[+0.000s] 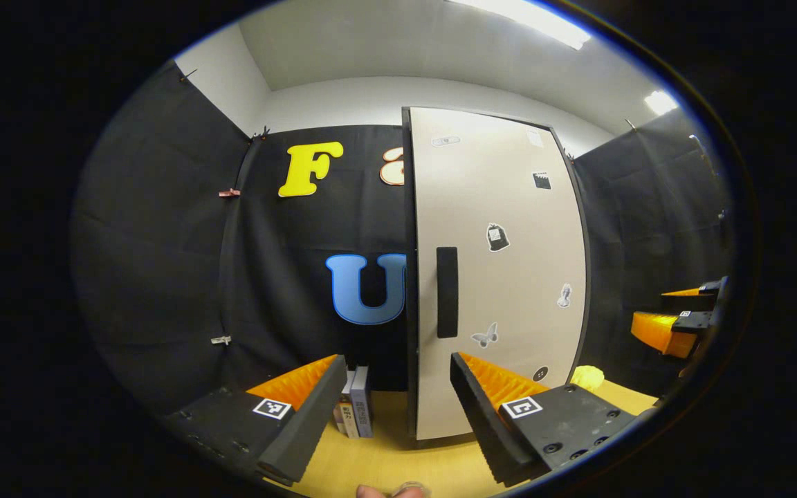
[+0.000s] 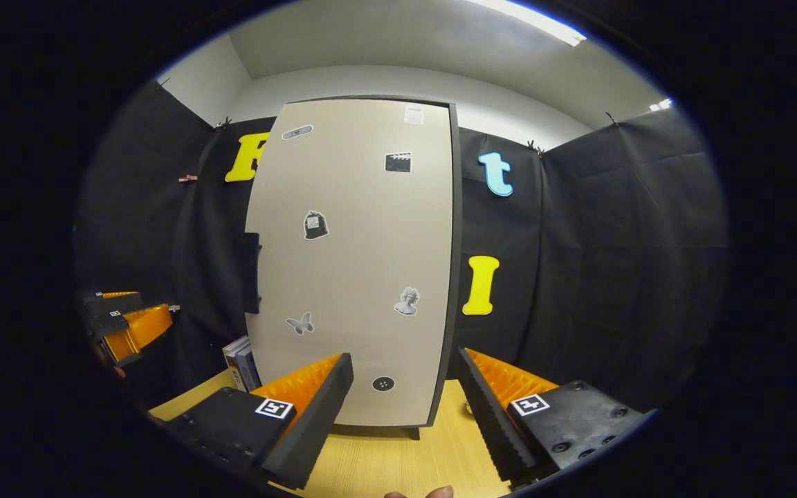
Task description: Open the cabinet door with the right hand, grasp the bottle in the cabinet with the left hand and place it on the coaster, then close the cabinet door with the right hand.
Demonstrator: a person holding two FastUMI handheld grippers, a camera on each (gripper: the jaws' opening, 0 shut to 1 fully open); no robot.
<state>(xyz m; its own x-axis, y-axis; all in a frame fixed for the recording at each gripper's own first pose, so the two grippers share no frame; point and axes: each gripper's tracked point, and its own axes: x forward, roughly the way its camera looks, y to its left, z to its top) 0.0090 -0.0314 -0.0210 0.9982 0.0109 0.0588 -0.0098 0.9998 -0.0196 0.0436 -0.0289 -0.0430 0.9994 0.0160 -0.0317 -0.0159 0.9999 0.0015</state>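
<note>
Cabinet door (image 2: 353, 263) was shut; right gripper (image 2: 405, 408) and left gripper (image 1: 395, 408) were held released. Handle (image 1: 447, 292) should be pinched squarely, then swung outward.

Hardly any readable text is found. Picture stickers without words are carried by the cabinet door (image 2: 357, 263): a clapperboard (image 2: 398, 162), a sack (image 2: 315, 225), a bust (image 2: 407, 301), a butterfly (image 2: 299, 323) and a button (image 2: 382, 383). A small white label (image 2: 413, 115) near the door's top is too small to be read. Characters are printed on the spines of the books (image 1: 355, 411) standing on the worktop (image 1: 398, 463), but they cannot be made out. Square black-and-white marker tags (image 1: 272, 408) are borne by the gripper fingers.
</note>
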